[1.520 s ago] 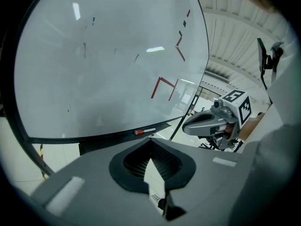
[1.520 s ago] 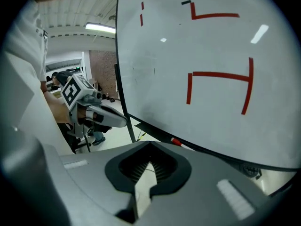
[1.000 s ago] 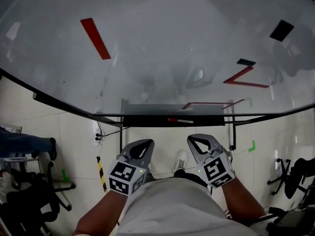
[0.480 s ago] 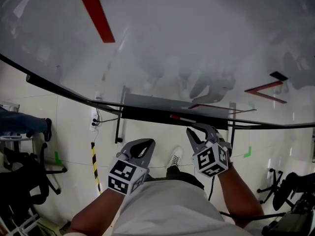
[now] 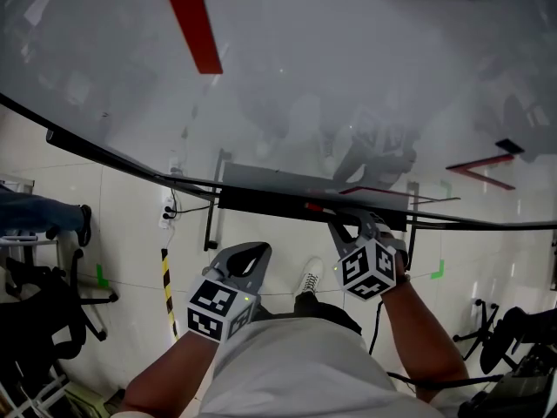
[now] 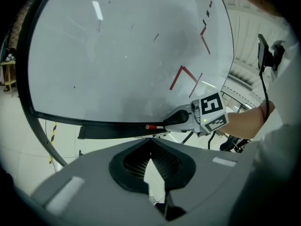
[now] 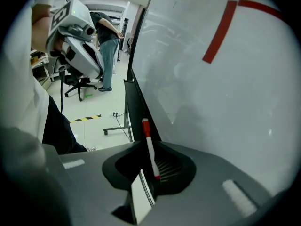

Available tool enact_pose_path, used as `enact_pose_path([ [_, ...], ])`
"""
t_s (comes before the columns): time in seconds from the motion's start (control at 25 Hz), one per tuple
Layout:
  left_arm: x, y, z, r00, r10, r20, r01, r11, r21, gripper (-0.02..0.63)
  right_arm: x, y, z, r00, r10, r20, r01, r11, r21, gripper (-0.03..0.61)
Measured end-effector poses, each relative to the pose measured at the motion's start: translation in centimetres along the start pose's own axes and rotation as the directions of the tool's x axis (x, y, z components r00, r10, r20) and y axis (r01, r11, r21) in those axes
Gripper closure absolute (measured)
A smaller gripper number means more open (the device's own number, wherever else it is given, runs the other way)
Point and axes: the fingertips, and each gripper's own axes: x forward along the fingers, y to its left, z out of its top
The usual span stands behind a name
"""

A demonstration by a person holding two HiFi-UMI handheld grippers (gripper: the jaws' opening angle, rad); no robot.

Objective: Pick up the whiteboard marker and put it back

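Observation:
A whiteboard marker with a white barrel and red cap lies along the black tray under the whiteboard. My right gripper is at the tray, open, its jaws on either side of the marker. In the right gripper view the marker runs between the jaws of the right gripper, close to the right ribbed pad. In the left gripper view the red cap pokes out of the right gripper. My left gripper hangs back below the tray, open and empty.
The board carries a red strip and red drawn lines. Its stand leg and a cable drop to the tiled floor. Black-yellow floor tape, an office chair and a person's leg are at the left.
My right gripper has moved forward from beside the left one up to the tray, and now has the marker between its jaws. The left gripper has stayed low.

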Motion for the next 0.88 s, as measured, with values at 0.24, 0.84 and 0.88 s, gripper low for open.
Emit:
enact_pose_path([
  [0.24, -0.4, 0.8, 0.3, 1.0, 0.015, 0.007, -0.015, 1.0, -0.003, 0.597, 0.9, -0.1, -0.2, 1.0, 0.014, -0.027, -0.014, 1.0, -0.004, 0.517],
  [0.84, -0.8, 1.3, 0.3, 0.999, 0.037, 0.018, -0.037, 0.999, -0.014, 0.597, 2.2, 0.0, -0.1, 0.997, 0.019, -0.069, -0.025, 0.996, -0.08, 0.529],
  [0.88, -0.9, 1.3, 0.3, 0.999, 0.039, 0.019, -0.039, 0.999, -0.016, 0.597, 2.2, 0.0, -0.1, 0.997, 0.019, -0.07, -0.025, 0.996, -0.085, 0.529],
])
